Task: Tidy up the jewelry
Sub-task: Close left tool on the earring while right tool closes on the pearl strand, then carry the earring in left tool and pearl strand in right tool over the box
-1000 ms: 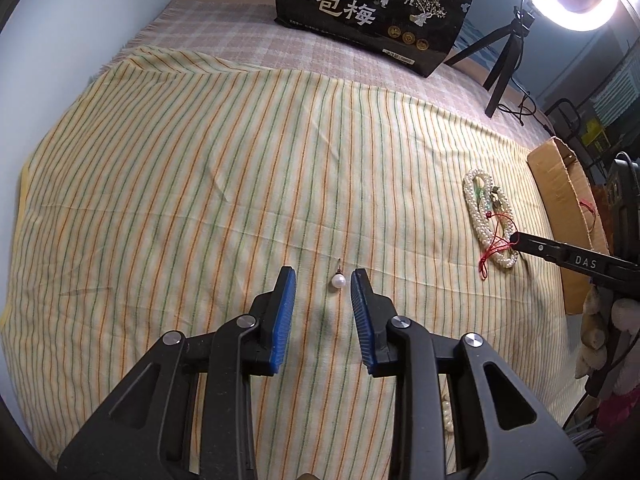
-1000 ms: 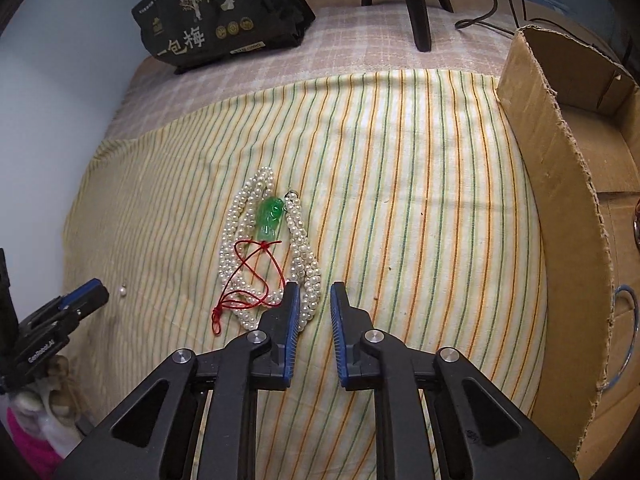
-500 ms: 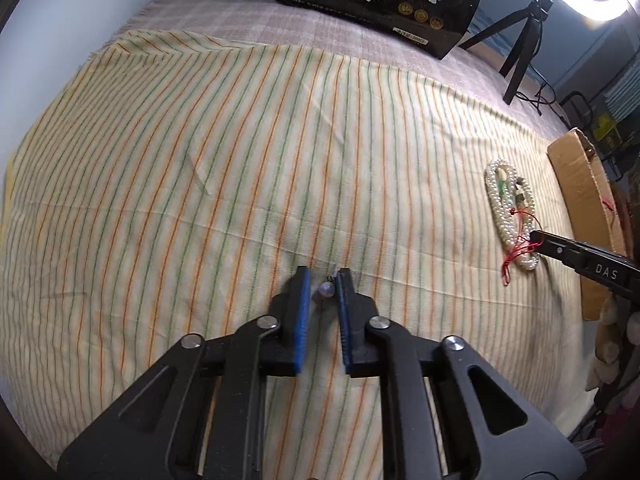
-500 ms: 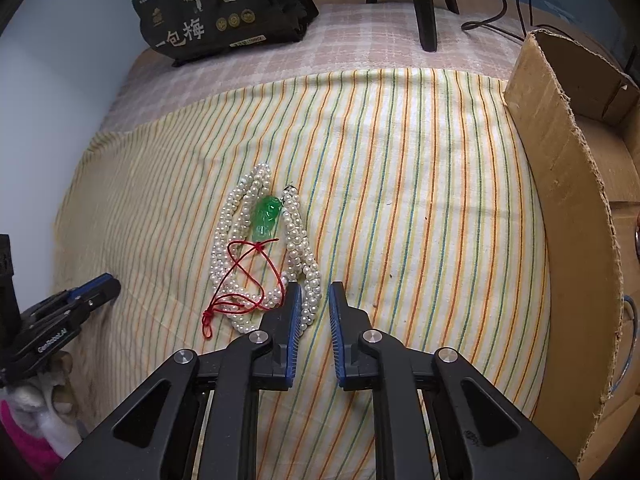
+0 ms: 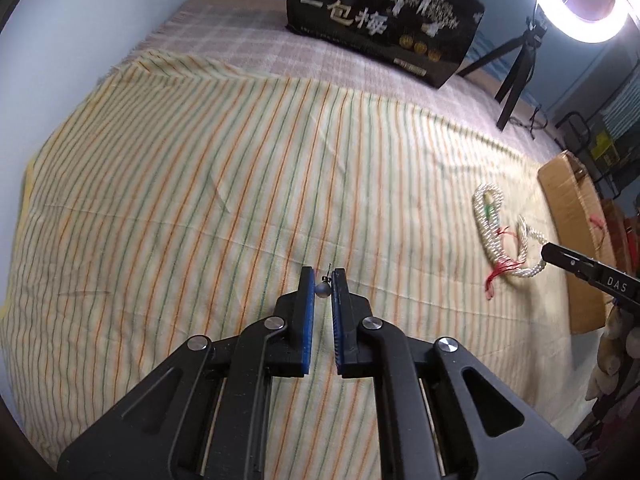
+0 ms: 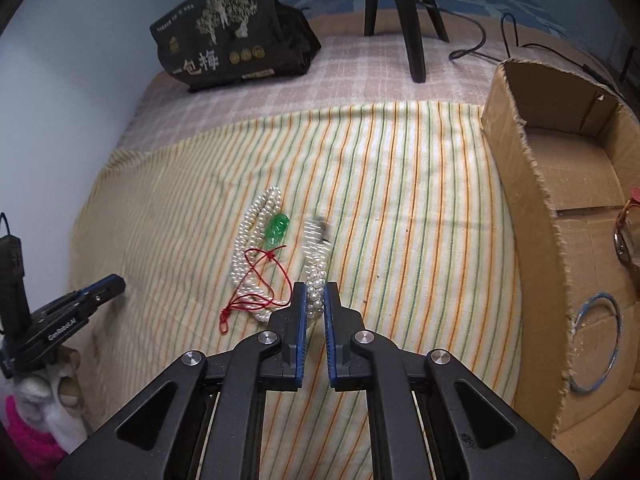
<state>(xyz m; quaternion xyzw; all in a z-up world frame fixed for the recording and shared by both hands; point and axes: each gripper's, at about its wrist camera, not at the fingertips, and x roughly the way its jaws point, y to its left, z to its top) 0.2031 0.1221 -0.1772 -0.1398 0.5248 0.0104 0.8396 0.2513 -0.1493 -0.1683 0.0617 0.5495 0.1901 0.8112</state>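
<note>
Left gripper (image 5: 323,288): low centre of the left wrist view, blue pads pinching a single pearl earring (image 5: 322,289) at their tips, its thin wire post sticking up between them; the jaws have just been closing onto it.
Right gripper (image 6: 316,300): low centre of the right wrist view, pressed together on a bunch of the pearl necklace (image 6: 256,256); its jaws have just been closing on the beads.
Pearl necklace: a multi-strand white loop on the striped cloth (image 6: 400,200), left of centre in the right wrist view; the strand running up from the gripper looks blurred and lifted, the rest lies flat.
Green pendant (image 6: 277,230): inside the loop, upper part, beside the far strands.
Red cord (image 6: 256,280): tangled across the lower half of the loop, a knotted end trailing to the lower left.
Striped cloth: yellow with orange and green lines, covering the bed.
Cardboard box (image 6: 560,208): right edge of the frame, open on top, at the cloth's border; a blue ring (image 6: 596,344) and a bracelet (image 6: 622,240) lie inside.
Black bag (image 6: 232,52): upper left, printed with trees and white characters, on a checked blanket.
Tripod legs (image 6: 404,12): top centre.
Ring light (image 5: 580,0): upper right corner of the left wrist view, lit.
</note>
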